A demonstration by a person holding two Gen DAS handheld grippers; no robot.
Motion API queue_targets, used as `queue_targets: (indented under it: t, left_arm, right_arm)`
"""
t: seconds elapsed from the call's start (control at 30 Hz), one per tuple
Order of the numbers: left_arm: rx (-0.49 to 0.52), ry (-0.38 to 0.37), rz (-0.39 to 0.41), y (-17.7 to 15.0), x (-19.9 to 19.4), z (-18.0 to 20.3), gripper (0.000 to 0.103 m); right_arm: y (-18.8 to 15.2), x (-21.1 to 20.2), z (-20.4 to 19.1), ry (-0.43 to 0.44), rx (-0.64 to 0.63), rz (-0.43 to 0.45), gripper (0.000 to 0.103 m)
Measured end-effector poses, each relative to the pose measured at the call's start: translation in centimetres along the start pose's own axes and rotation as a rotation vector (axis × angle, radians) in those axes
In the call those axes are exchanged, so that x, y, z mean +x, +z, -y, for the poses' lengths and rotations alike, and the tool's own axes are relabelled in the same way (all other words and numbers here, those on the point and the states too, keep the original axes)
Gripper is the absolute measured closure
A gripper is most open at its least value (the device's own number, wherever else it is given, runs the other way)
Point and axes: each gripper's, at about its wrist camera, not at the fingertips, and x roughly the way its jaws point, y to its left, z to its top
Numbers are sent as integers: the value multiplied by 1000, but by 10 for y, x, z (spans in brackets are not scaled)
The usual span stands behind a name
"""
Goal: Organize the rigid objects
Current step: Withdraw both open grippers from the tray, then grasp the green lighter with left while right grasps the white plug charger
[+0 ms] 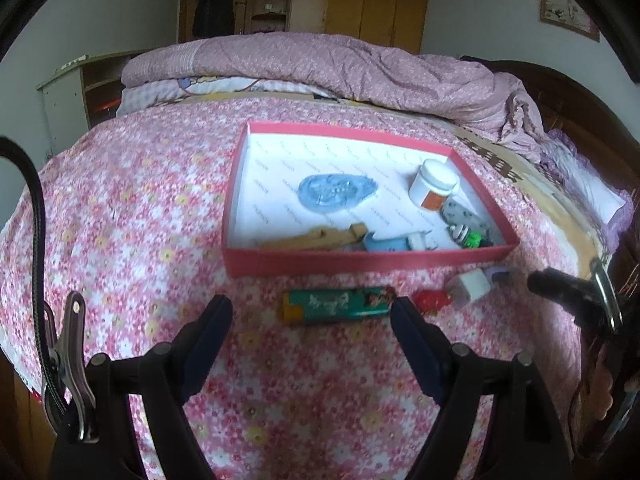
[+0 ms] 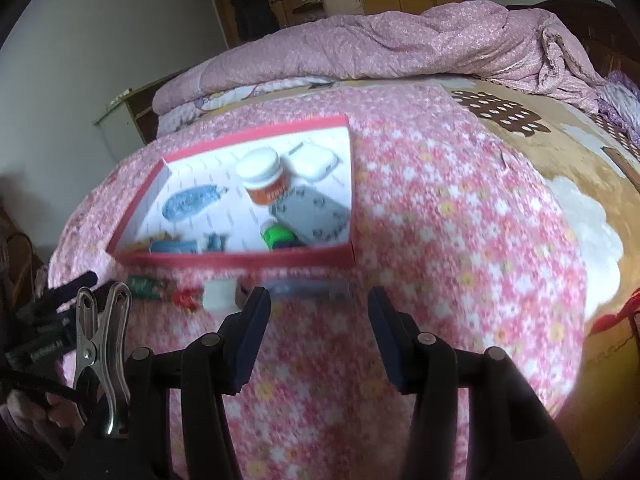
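Ok so both grippers are empty rn. Your left gripper (image 1: 312, 320) is spread wide, hovering just near-side of the green lighter (image 1: 338, 306), and your right gripper (image 2: 318, 312) is spread about the same, a bit right of the leftovers.

The red box (image 1: 360, 262) sits mid-bed on the pink floral bedspread (image 1: 140, 220) and already holds most of the stuff: blue plastic piece (image 1: 338, 193), white jar (image 1: 434, 185) w/ an orange label, wooden clothespin (image 1: 320, 238), a grey flat thing, something green in the near right corner. What's left lies in a row just outside the box's near wall: the lighter, then a small red object (image 1: 432, 301) touching its right end or v close, then a white charger cube (image 1: 472, 283), and a clear-ish blue thing right of that, too blurry in the right wrist view to name.

Lighter first imo. It's a long flat bar, green printed wrap w/ a cartoon figure and an orange end on the left. Should be light and stiff, prob slick plastic, so it won't crush but could skate sideways on the soft bedding if you press down. It lies crossways to your fingers, so I'd pinch it mid-length across the narrow width, pads on the long faces. Watch that red bit next to it, easy to nudge.
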Motion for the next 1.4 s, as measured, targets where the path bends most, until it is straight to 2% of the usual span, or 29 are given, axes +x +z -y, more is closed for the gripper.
queue_targets:
  t: [0.27,0.37,0.43,0.53,0.63,0.87,1.07,1.17,1.23,1.3,1.4]
  left_arm:
    - [-26,-11,-29,-6,17,-1,18]
    - [-46,-15,-68,-7,32,-1,15]
    - [-56,-13,-40,-6,32,0,13]
    - [-60,-64,-43,-5,34,4,12]
    - [-34,-48,-37,-6,37,10,8]
    - [51,46,-30,-6,48,27,5]
    - [71,84,-31,-4,56,32,4]
    - [64,73,-30,-3,56,30,5]
    - [54,65,-27,-3,53,26,9]
    - [58,66,-22,-4,49,22,18]
    - [61,52,-17,-9,43,16,18]
  right_arm:
    - [-21,3,-9,6,-33,-18,51]
    - [-27,9,-16,7,-58,-35,51]
    - [-31,14,-18,6,-67,-49,51]
    - [-37,16,-21,-4,-86,-41,51]
    - [-40,16,-24,-1,-106,-31,45]
    - [-46,17,-29,-1,-138,-5,36]
    - [-48,17,-31,11,-148,6,30]
    - [-49,19,-34,4,-163,8,28]
    - [-49,19,-35,-1,-169,7,27]
    - [-49,19,-35,-3,-171,7,27]
    - [-49,19,-35,-11,-175,6,27]
